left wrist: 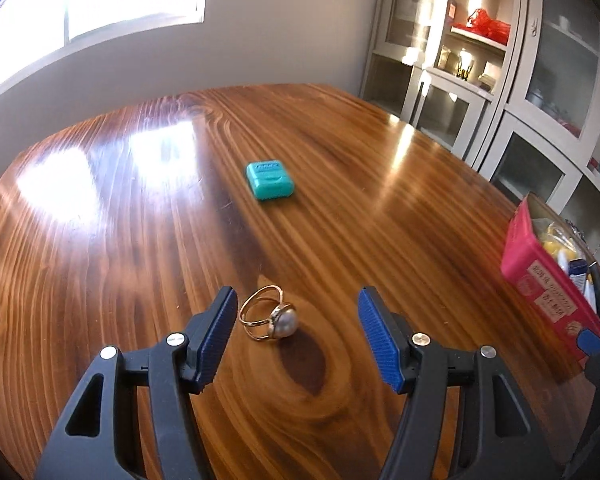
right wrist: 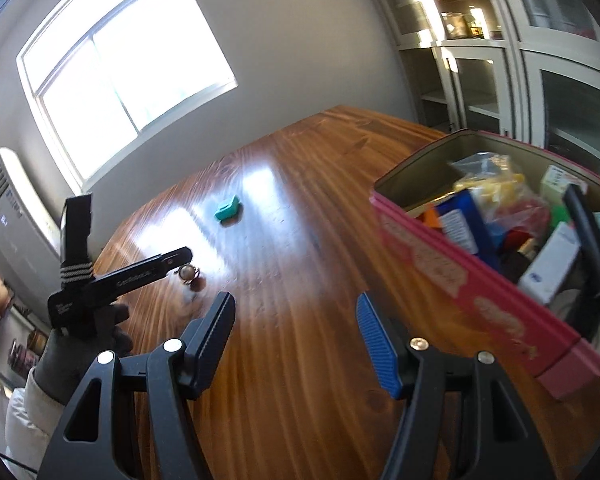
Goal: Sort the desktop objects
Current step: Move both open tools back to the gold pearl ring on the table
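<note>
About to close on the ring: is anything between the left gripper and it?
Nothing visible. The ring lies on bare table between the open left gripper fingers, nearer its left finger.

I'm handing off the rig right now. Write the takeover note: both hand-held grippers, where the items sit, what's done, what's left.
Left hand-held gripper: open, empty, low over the table, pearl ring lying between its fingers, nearer the left one.
Right hand-held gripper: open, empty, beside the pink tin.
Teal case: farther out on the table, untouched.
Done: the tin already holds many items.
Left: ring, likely next, then the teal case.
</note>
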A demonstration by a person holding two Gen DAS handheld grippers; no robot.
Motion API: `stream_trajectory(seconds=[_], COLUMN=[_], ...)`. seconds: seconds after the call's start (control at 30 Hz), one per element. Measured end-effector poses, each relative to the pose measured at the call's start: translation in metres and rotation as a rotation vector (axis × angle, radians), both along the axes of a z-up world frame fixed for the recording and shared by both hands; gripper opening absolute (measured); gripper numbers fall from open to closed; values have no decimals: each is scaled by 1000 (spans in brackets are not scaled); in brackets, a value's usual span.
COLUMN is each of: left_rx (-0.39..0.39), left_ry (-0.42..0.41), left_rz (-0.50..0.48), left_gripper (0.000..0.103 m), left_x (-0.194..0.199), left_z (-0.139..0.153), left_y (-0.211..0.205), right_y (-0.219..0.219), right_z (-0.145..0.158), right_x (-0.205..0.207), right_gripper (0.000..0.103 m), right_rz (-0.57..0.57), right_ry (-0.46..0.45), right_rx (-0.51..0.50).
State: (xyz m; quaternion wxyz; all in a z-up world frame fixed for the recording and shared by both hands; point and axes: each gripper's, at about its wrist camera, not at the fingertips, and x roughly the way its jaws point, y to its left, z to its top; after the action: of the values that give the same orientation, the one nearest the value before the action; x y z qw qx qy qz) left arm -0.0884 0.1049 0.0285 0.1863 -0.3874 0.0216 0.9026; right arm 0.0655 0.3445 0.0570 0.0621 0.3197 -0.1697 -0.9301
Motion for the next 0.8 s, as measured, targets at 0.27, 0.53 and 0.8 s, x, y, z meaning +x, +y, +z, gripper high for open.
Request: stream_trajectory(seconds=[0.27, 0.53, 0.8], left_rx=[-12, -59, -56], left_ry=[-45, -64, -64], left_rz=[-4, -9, -20], left_gripper=[66, 65, 38], left_x=[-10, -16, -16], left_z=[-12, -23, -22], left_y=[-3, 3, 2], right_y=[-20, -34, -46], right_z=[-5, -6, -7], right_x=[-15, -24, -38], right_gripper=[68, 68, 68], right_rz=[44, 75, 115], right_ry=[-12, -15, -36], right_rx=[19, 30, 56])
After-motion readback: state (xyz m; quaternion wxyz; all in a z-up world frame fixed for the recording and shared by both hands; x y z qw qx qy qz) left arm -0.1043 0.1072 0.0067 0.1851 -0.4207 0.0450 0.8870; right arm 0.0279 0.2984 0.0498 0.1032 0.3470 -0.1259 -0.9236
